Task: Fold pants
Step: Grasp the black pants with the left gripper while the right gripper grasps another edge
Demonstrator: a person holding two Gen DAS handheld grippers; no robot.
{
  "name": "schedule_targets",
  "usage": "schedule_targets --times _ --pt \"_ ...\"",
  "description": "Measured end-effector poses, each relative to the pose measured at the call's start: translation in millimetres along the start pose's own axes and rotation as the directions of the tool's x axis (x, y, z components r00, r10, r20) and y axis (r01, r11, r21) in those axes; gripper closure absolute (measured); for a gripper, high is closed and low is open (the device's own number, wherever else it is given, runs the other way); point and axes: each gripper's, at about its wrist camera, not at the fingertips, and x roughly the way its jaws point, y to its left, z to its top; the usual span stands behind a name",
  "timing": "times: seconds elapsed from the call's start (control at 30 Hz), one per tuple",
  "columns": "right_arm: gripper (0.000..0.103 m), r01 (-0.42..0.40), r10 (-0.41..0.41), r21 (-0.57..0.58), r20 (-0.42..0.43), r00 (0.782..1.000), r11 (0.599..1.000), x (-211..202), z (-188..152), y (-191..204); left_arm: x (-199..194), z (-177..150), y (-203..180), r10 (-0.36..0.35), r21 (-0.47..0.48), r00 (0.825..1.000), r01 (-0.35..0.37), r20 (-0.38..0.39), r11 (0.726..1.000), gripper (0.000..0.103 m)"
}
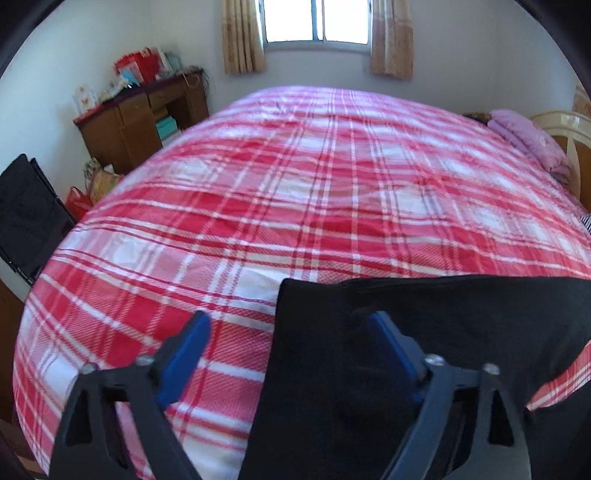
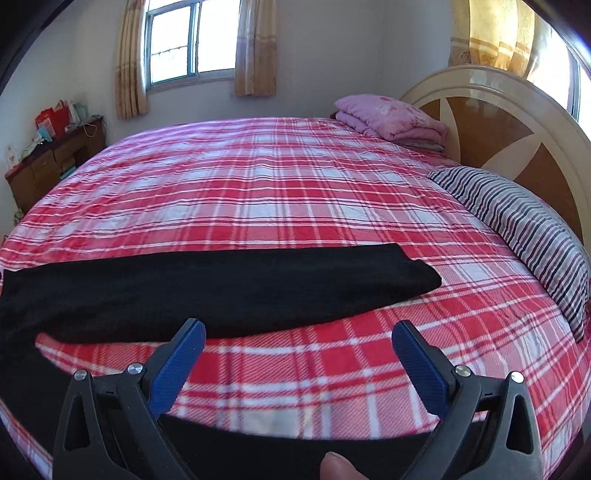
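Black pants (image 2: pixel 221 284) lie on the red plaid bed (image 2: pixel 295 192), one leg stretched flat across the near part, another part along the near edge (image 2: pixel 258 446). In the left wrist view the pants (image 1: pixel 443 325) fill the lower right, an end lying between the jaws. My left gripper (image 1: pixel 291 332) is open, its right finger (image 1: pixel 391 347) pressing on the black cloth, its left finger (image 1: pixel 188 354) over the bedspread. My right gripper (image 2: pixel 299 350) is open and empty over bare bedspread, just in front of the stretched leg.
A folded pink quilt (image 2: pixel 391 116) and a striped pillow (image 2: pixel 524 229) lie by the headboard (image 2: pixel 517 122) at the right. A wooden desk (image 1: pixel 144 118) with clutter stands left of the bed, a black chair (image 1: pixel 26 210) nearer. A window (image 1: pixel 317 20) is behind.
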Motion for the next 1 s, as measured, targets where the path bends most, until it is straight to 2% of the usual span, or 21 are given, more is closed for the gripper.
schedule_targets --times 0.17,0.3,0.37,0.43,0.5,0.53,0.6,0.77,1.0 --pt "0.001 0.034 -0.034 0.009 -0.034 0.999 0.999 23 16 -23 38 12 1 -0.008 0.012 0.997 0.009 -0.075 1.000 0.036" --pt "0.001 0.053 -0.051 0.031 -0.077 0.996 0.998 44 28 -47 51 12 -2 -0.051 0.032 0.991 0.056 -0.122 0.998 0.062" --pt "0.001 0.078 -0.073 0.043 -0.097 0.993 0.996 57 35 -64 52 12 -1 -0.068 0.019 0.991 0.070 -0.119 0.997 0.064" --pt "0.002 0.097 -0.090 0.058 -0.114 0.989 0.994 68 42 -78 51 13 1 -0.099 0.018 0.988 0.101 -0.120 0.995 0.073" --pt "0.006 0.125 -0.115 0.077 -0.127 0.985 0.989 80 50 -95 51 14 3 -0.134 0.007 0.982 0.136 -0.129 0.991 0.077" --pt "0.012 0.131 -0.118 0.090 -0.138 0.983 0.987 87 54 -104 51 15 3 -0.143 -0.001 0.980 0.144 -0.135 0.990 0.079" --pt "0.018 0.135 -0.117 0.108 -0.158 0.980 0.985 100 61 -118 52 17 2 -0.142 0.015 0.979 0.146 -0.146 0.989 0.080" --pt "0.019 0.128 -0.098 0.136 -0.210 0.973 0.982 142 75 -144 55 19 2 -0.148 0.017 0.977 0.152 -0.151 0.988 0.080" --pt "0.022 0.078 -0.038 0.137 -0.274 0.961 0.988 193 83 -152 57 18 2 -0.147 0.018 0.977 0.151 -0.152 0.988 0.080"
